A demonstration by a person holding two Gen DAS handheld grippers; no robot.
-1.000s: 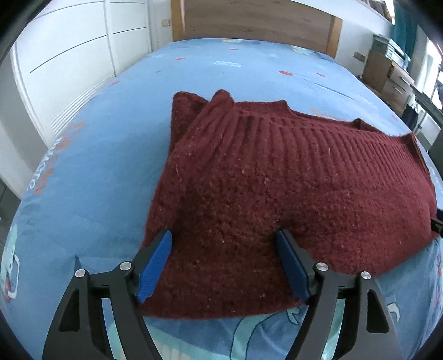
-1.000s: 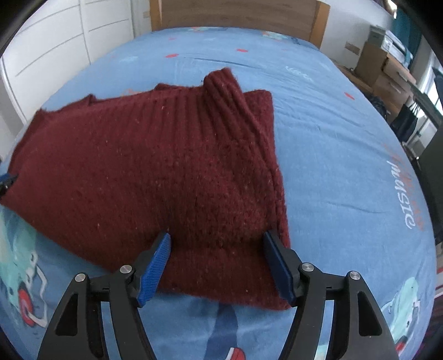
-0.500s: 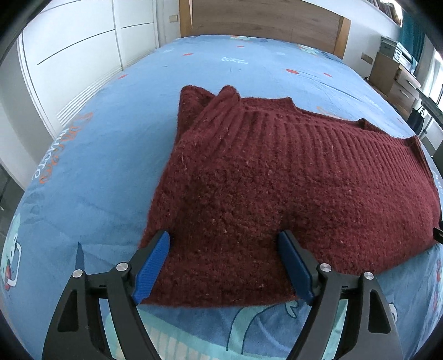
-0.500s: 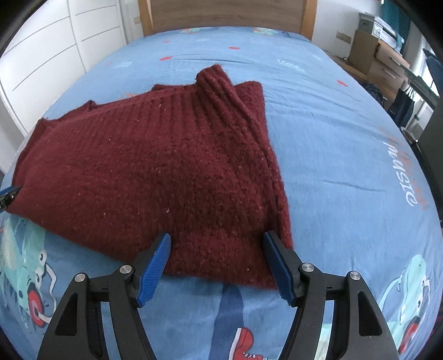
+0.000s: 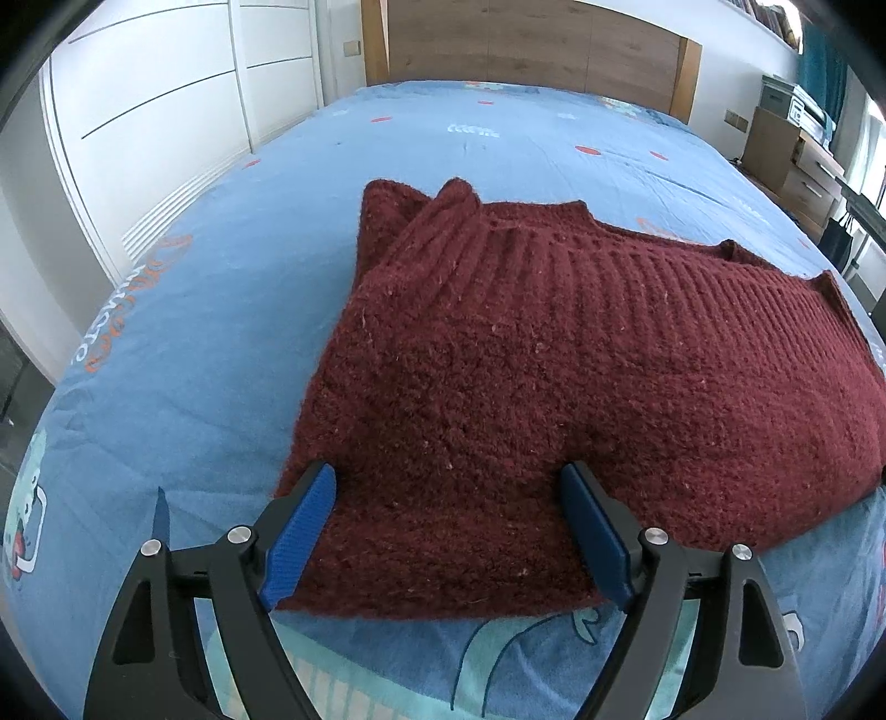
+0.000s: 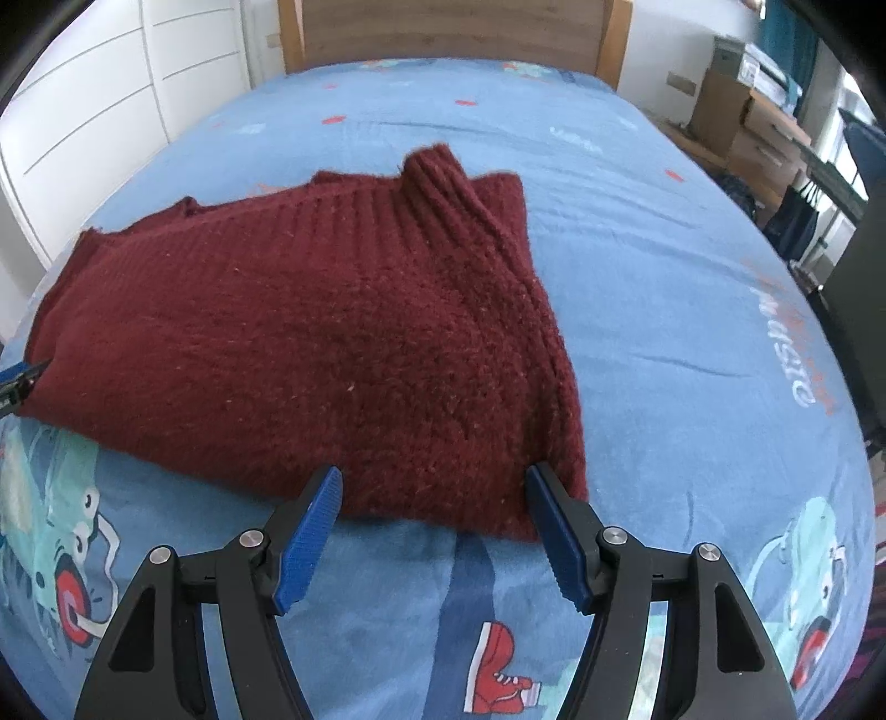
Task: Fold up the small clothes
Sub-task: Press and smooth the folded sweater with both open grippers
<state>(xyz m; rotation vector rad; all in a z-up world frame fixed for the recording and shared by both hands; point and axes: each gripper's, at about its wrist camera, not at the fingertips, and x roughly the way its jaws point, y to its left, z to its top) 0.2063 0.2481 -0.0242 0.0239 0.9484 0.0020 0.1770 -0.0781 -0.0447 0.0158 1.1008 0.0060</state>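
Since a second earlier both grippers had pulled back a little toward the near side of the bed: the sweater's near edge, which had run right up between the fingers, now lay closer to the fingertips, and more of the printed bedsheet showed below it, most clearly in the right wrist view.

The dark red sweater (image 5: 554, 376) lay folded into a broad flat shape on the blue bedsheet (image 5: 194, 343), its ribbed collar (image 5: 454, 205) standing up at the far side. The left gripper (image 5: 448, 498) was spread wide, its blue pads (image 5: 299, 531) on either side of the sweater's near left corner and low against the knit, with nothing pinched between them. Whether the pads pressed into the fabric or only lay beside it could not be told.

In the right wrist view the same sweater (image 6: 310, 332) spread across the sheet (image 6: 692, 332), with the collar (image 6: 437, 177) at the far edge and a thick folded edge running down the right side. The right gripper (image 6: 434, 493) was also spread wide, its fingertips at the near right corner of the sweater, holding nothing. The tip of the left gripper (image 6: 22, 376) showed at the left edge of that view, just beside the sweater's other end. A wooden headboard (image 5: 531, 50) stood at the far end of the bed, and white cupboards (image 5: 155, 111) lined the left wall.
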